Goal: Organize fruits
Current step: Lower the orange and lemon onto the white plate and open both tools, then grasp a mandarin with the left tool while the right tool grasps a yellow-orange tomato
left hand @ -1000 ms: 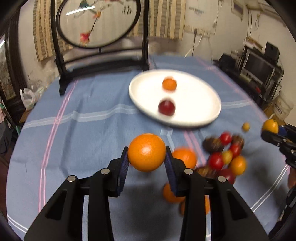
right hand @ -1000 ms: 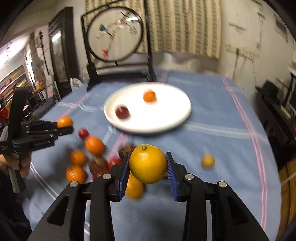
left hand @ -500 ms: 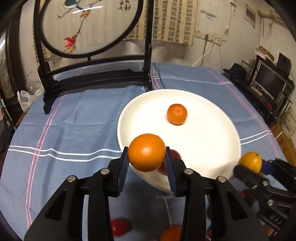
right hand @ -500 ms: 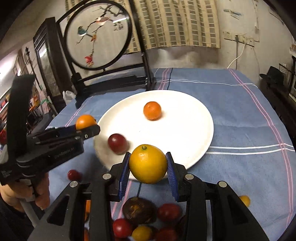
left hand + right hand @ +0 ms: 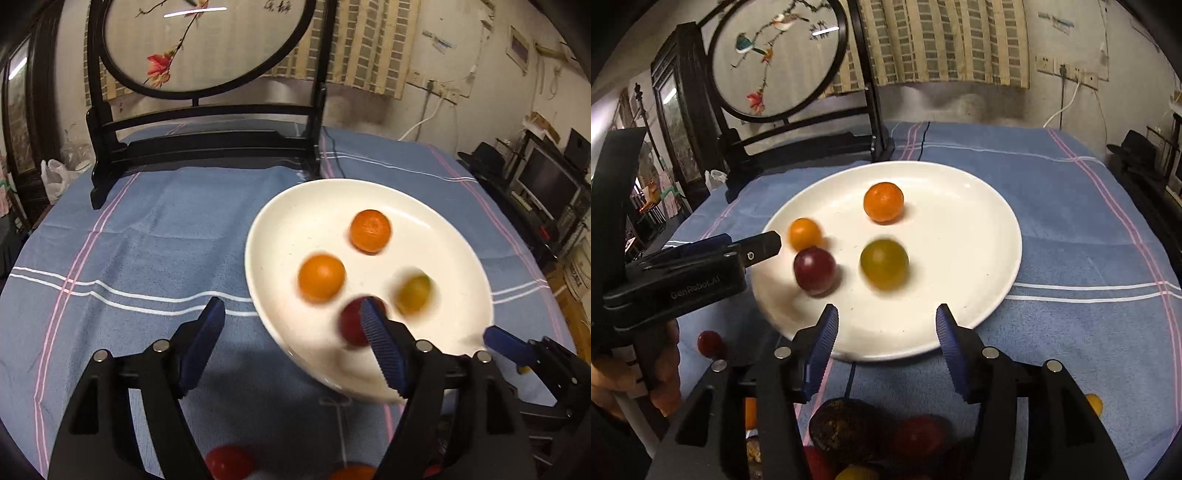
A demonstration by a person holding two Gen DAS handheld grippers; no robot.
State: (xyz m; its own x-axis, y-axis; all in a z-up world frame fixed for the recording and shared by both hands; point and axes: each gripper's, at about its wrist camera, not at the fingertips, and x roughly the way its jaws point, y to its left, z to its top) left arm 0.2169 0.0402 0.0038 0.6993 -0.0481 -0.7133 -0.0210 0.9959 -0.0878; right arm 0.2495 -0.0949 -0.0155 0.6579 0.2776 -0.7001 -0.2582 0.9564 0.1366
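Both grippers, left (image 5: pixel 291 347) and right (image 5: pixel 886 336), gape empty. Round fruits (image 5: pixel 884 268) roll easily on the plate (image 5: pixel 990 236); pinch across middles.

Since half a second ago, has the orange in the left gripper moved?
Yes. It has left the open left gripper and now lies on the white plate, the orange blurred, left of the dark red fruit.

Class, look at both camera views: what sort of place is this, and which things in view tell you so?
Most likely a lived-in home, a dining or living room. Clues: a table with a blue striped cloth and a white plate of fruit, an embroidered round screen on a dark wooden stand, and a television on a cluttered shelf.
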